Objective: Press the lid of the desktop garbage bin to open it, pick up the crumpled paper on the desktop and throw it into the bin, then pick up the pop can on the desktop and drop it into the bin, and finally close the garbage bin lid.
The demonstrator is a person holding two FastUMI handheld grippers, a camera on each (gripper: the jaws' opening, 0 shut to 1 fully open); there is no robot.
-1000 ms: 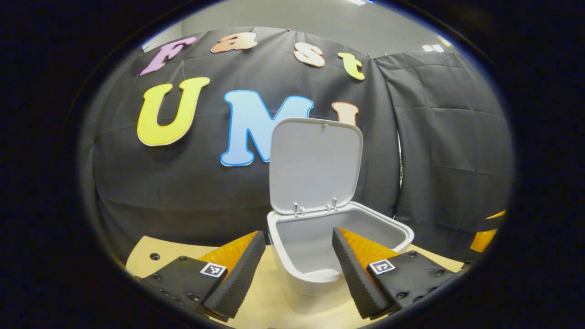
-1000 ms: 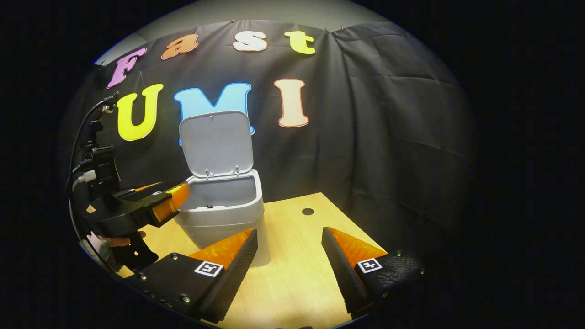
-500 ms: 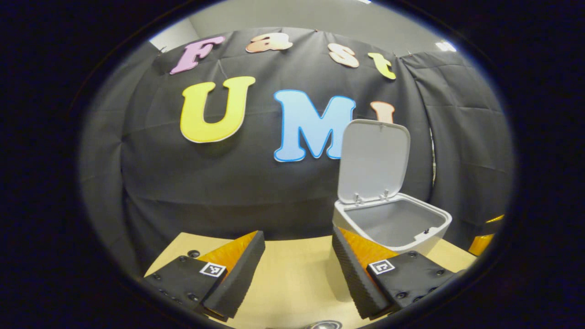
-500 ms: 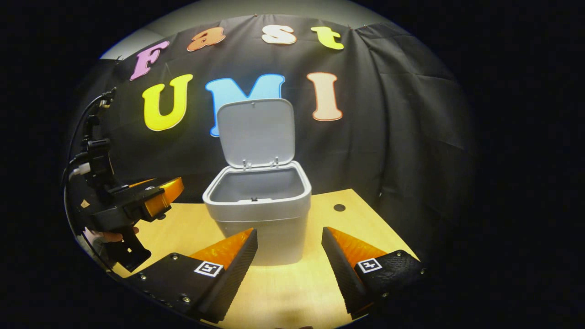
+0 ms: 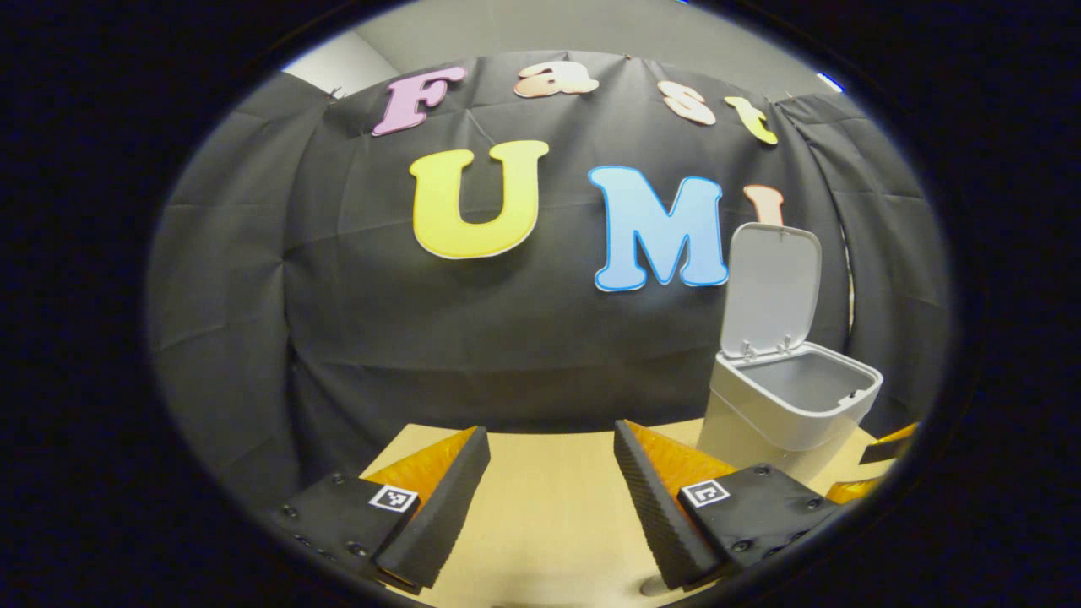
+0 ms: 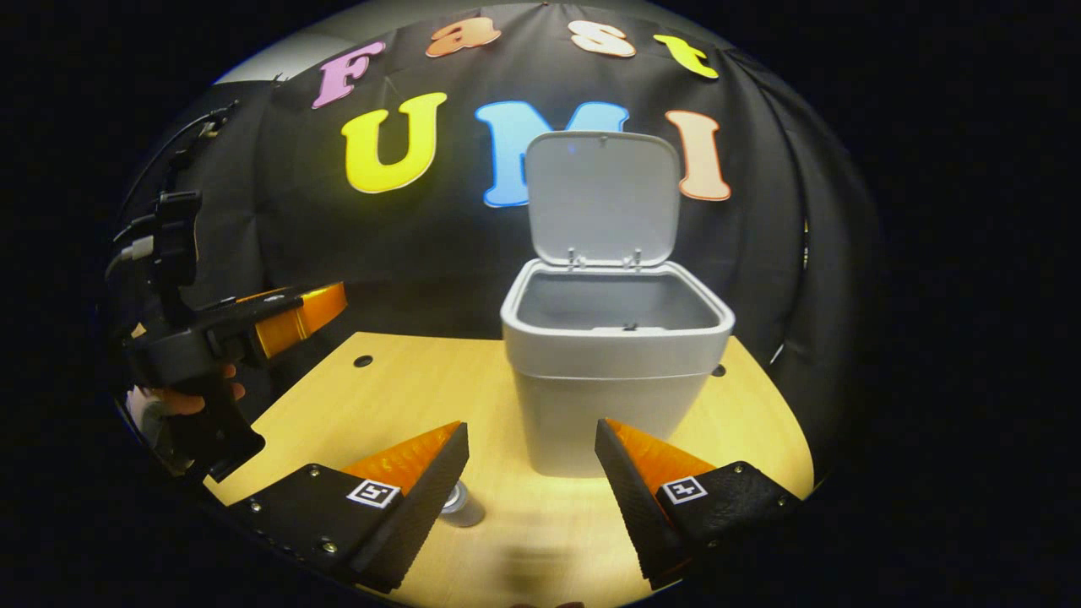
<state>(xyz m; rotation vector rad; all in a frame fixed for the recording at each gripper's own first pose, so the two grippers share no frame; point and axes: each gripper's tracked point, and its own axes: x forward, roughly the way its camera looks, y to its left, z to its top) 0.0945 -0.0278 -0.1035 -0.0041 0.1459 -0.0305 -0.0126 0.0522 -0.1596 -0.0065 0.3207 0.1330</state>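
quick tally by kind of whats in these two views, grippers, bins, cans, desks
Handheld two-finger grippers: 2, the left gripper and the right gripper, both open and empty
White plastic desktop bins: 1, the bin, its lid standing open
Silver pop cans: 1, a can top beside the right gripper's finger
Light wooden desktops: 1
Total: 5

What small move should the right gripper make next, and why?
Probably lower the open right gripper toward the silvery can top by its left finger: the white plastic bin stands with its lid up, and the jaws are empty.
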